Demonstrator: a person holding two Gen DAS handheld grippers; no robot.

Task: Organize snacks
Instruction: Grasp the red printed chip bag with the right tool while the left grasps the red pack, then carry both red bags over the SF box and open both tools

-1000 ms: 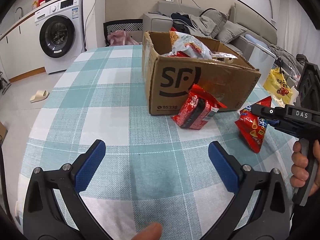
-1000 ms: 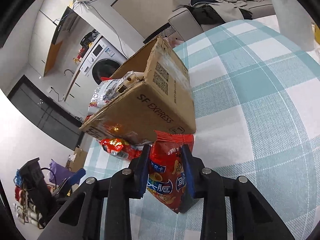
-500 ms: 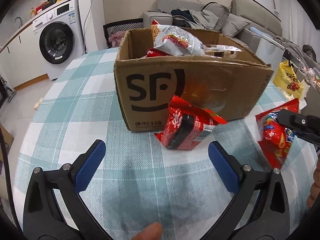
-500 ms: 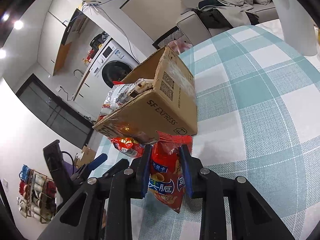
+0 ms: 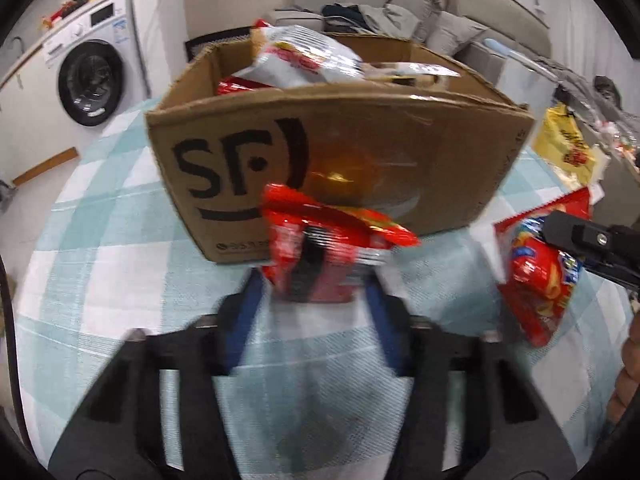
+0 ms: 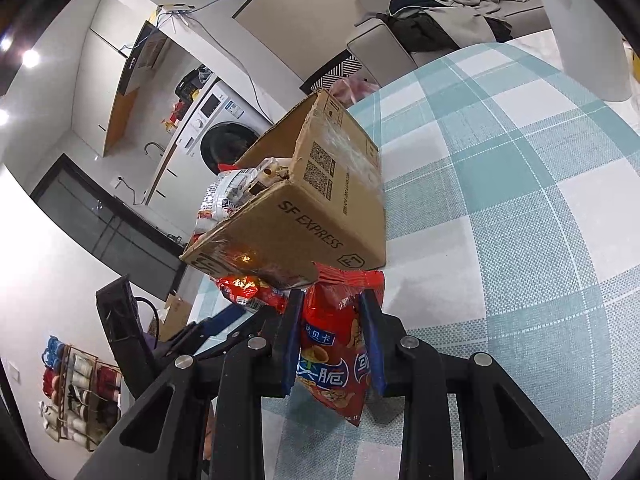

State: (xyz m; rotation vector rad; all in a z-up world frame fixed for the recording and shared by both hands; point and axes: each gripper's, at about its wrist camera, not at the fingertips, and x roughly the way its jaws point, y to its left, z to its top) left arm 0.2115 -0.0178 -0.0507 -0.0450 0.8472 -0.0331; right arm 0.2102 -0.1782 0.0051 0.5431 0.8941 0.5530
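Here the table (image 5: 100,280), covered in its teal and white checked cloth, is taking up most of both views, and the cardboard box (image 5: 360,160) is standing on it with the SF mark facing my left camera. In the right wrist view the same box (image 6: 320,208) is showing its SF EXPRESS side and 2 square codes on the end wall. The box is sitting open at the top, and a white and red snack bag (image 5: 308,60) is poking up above its rim along with other packets I cannot make out.

I am holding the left gripper (image 5: 312,296) low over the cloth, right in front of the box. Its 2 blue pads are sitting on either side of the lower part of a red snack pack (image 5: 320,248), which is leaning against the box's front wall. The frame is blurred there, so I cannot tell whether the pads are actually pressing on the pack or only flanking it.

I am pinching a red chip bag (image 6: 336,344) with the right gripper (image 6: 332,344), the bag hanging between its blue pads with its sealed top edge near the box's lower corner. From the left camera that chip bag (image 5: 540,280) is hanging to the right of the box, clear of the cloth, with the black tip of the right gripper across it.
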